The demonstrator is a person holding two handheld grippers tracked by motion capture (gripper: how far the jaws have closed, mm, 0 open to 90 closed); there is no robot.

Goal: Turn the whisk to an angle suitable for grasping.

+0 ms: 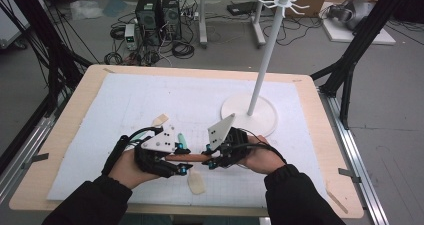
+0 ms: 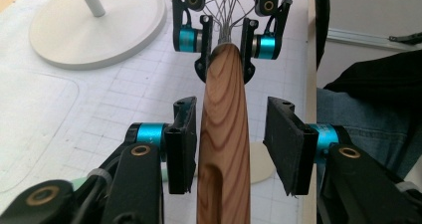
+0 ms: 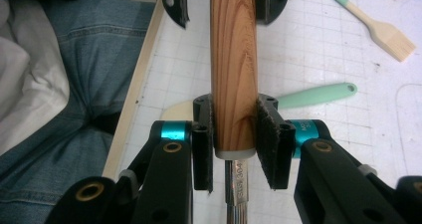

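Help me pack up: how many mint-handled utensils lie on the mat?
2: a brush farther up the mat, a spatula under the held whisk; others may be hidden.

A white stand, mint-handled spatula and brush occupy the mat.

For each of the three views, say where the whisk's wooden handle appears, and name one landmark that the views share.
High view: wooden handle lies level between the two grippers, low centre.
Left gripper view: it runs up the middle.
Right gripper view: it runs down from the top centre.
Shared landmark: the gridded white mat.
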